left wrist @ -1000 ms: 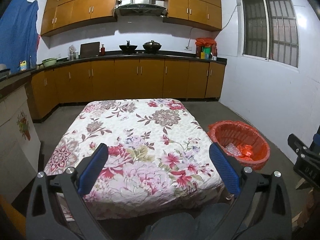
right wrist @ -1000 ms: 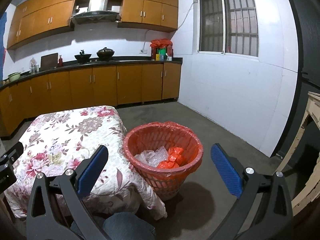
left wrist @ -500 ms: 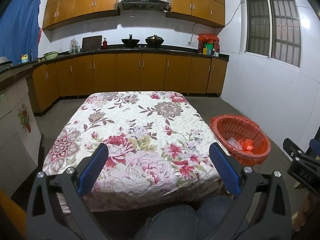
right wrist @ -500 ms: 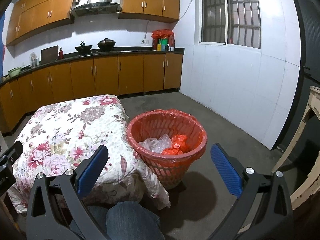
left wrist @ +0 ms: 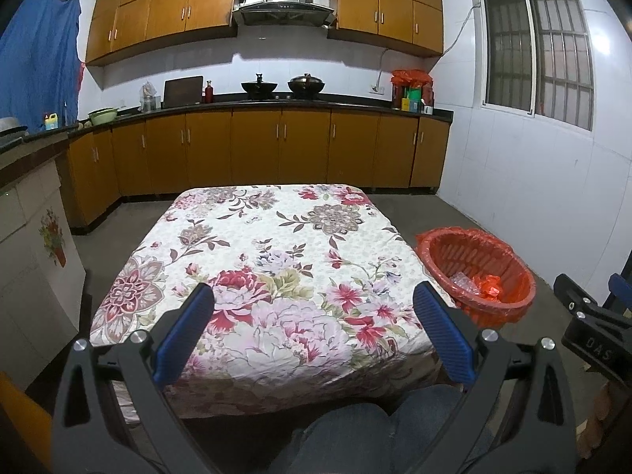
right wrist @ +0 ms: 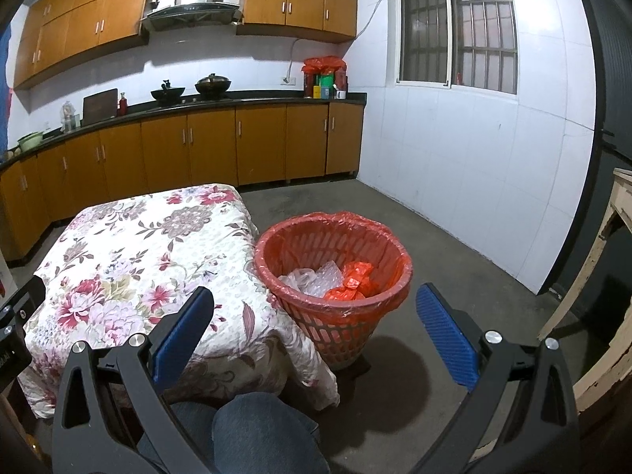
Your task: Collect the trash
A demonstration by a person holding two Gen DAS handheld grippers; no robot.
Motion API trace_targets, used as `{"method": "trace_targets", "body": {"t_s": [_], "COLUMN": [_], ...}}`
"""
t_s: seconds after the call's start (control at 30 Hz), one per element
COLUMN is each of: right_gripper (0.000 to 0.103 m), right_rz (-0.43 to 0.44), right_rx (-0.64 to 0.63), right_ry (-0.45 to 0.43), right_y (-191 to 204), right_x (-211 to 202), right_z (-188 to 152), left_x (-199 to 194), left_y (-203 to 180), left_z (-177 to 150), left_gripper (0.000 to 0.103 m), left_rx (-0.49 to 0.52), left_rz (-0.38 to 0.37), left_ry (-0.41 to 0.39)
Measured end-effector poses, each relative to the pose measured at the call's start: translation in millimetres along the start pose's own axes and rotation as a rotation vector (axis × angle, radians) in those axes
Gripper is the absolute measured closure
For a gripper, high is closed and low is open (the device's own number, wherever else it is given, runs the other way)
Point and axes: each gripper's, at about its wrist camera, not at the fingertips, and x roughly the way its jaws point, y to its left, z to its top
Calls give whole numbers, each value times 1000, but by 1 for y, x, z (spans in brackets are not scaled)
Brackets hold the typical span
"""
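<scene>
Both your tools are spread and empty: left tool (left wrist: 314, 330) over the floral-cloth desk (left wrist: 272, 245), right tool (right wrist: 316, 331) facing the red basket (right wrist: 335, 272). Trash (right wrist: 339, 278) sits inside the basket, beside the desk. Desk shows no trash; looks near done. Next, scan for leftovers.

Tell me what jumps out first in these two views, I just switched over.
The floral cloth covering the table fills the middle of the left view, with nothing on it. Right of the table, on the floor, stands the red basket with a red liner, holding clear plastic and an orange bag. Both the left gripper and right gripper are open and hold nothing.
</scene>
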Motion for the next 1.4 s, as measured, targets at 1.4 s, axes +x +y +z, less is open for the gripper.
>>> {"method": "trace_targets", "body": {"t_s": [1.4], "right_gripper": [2], "right_rz": [4], "right_rx": [1], "right_ry": [5], "right_y": [4], "right_x": [-1], "right_z": [0], "left_x": [-6], "left_y": [-4], "left_z": [0], "left_gripper": [4], "left_rx": [10], "left_rz": [12], "left_ry": [-19]}}
